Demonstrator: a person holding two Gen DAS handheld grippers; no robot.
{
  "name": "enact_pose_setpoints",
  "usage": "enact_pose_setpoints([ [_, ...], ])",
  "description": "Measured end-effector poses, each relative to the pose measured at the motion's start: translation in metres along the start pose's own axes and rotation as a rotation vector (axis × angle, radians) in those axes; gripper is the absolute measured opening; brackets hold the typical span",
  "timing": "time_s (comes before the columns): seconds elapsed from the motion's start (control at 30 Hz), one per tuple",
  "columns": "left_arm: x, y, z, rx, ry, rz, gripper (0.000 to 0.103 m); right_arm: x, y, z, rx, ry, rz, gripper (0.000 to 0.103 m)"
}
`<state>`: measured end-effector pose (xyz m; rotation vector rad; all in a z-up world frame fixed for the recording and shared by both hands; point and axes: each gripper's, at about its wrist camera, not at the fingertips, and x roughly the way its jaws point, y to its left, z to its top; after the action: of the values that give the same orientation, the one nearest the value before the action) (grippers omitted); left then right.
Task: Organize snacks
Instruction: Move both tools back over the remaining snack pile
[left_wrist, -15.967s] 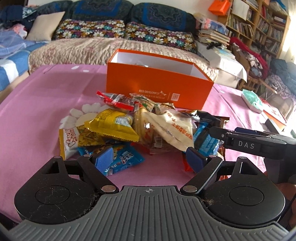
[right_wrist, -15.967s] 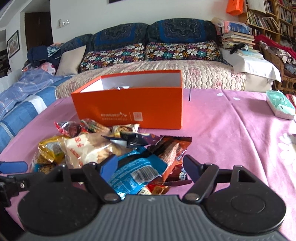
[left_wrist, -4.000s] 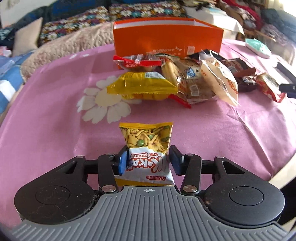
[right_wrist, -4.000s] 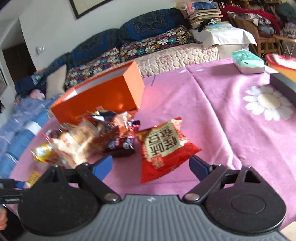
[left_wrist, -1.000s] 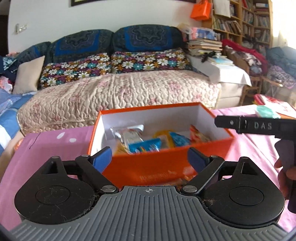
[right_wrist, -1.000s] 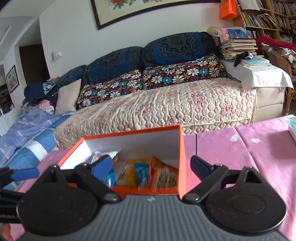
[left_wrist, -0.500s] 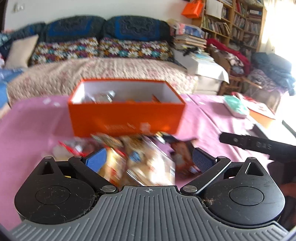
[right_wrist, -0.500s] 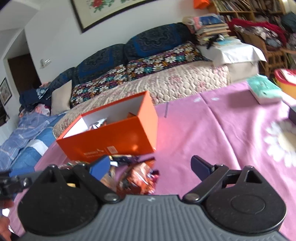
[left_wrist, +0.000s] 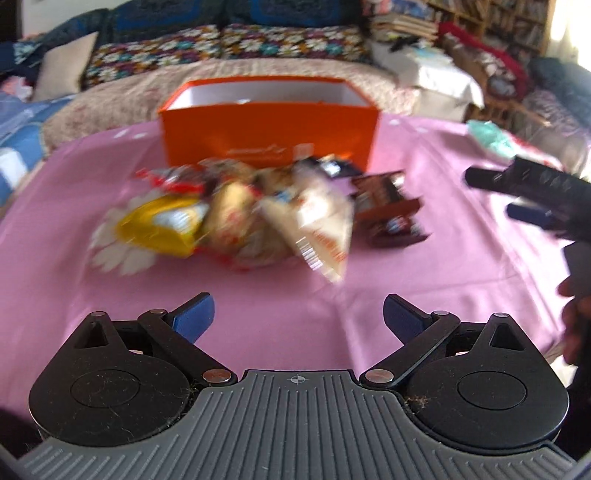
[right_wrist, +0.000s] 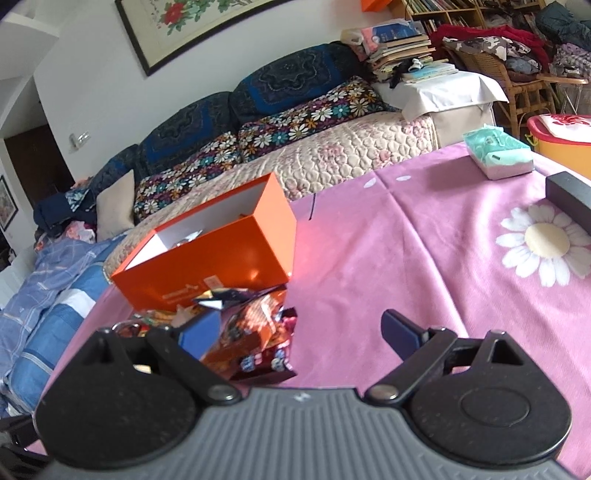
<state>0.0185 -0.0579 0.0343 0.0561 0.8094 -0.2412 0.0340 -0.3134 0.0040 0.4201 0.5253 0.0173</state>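
Pink cloth (left_wrist: 424, 280) under us, our left gripper (left_wrist: 297, 319) spread wide and empty, right gripper (right_wrist: 299, 338) likewise wide, snack pile (left_wrist: 258, 210) just near of the orange box (left_wrist: 269, 125), far centre.

One orange box (left_wrist: 269, 122), one tissue pack (right_wrist: 496, 153), two hand-held grippers; the loose snack packets (left_wrist: 258, 206) are too blurred to count
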Motion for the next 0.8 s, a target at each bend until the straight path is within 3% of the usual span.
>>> enact_pose_setpoints([
  [0.33, -0.018, 0.056, -0.03, -0.088, 0.045, 0.123, 0.078, 0.001, 0.033, -0.009, -0.024, 0.001, 0.072, 0.094],
  [0.8, -0.027, 0.062, -0.027, -0.072, 0.01, 0.171, 0.078, 0.024, 0.058, -0.012, -0.048, 0.036, 0.09, 0.094],
])
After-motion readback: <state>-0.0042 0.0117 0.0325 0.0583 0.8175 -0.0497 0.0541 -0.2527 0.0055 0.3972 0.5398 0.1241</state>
